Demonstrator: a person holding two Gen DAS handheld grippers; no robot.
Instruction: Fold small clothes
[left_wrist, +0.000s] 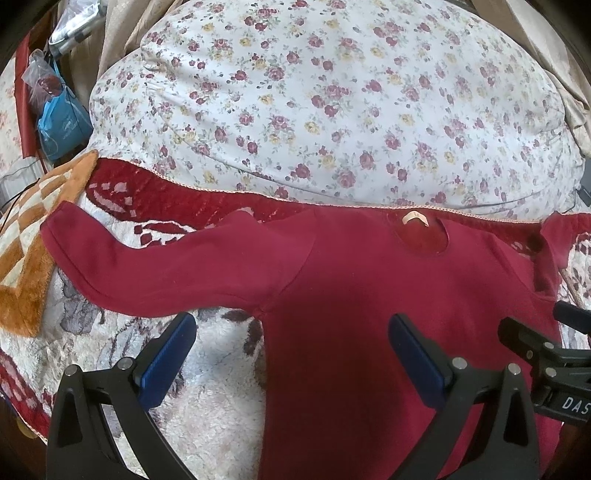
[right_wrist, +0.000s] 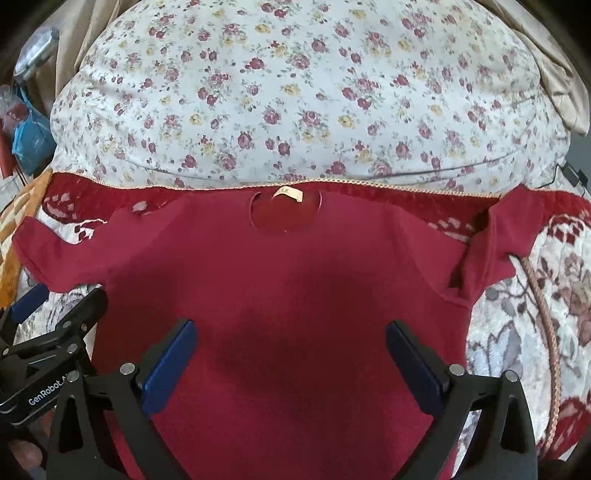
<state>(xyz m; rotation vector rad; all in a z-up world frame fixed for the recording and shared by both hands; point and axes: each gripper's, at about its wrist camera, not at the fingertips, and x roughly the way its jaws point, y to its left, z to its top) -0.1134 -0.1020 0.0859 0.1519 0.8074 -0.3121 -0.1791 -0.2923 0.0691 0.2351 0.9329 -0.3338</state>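
Observation:
A small dark red long-sleeved top (left_wrist: 369, 295) (right_wrist: 288, 288) lies flat on a plush patterned blanket, neckline with a pale label (right_wrist: 287, 194) pointing away from me. Its left sleeve (left_wrist: 147, 266) stretches out straight to the left. The right sleeve (right_wrist: 495, 251) is crumpled and bent upward. My left gripper (left_wrist: 291, 332) hovers open over the top's left side, near the armpit. Above the middle of the top's body, my right gripper (right_wrist: 288, 339) is open too. Neither holds anything. In the left wrist view, the right gripper's frame (left_wrist: 546, 354) shows at the right edge.
A big white quilt with small flowers (left_wrist: 332, 103) (right_wrist: 295, 92) bulges just behind the top. An orange and white checked plush cloth (left_wrist: 33, 236) lies at the far left. A blue bag (left_wrist: 62, 125) and clutter sit beyond it. The red-and-cream blanket (right_wrist: 535, 295) extends right.

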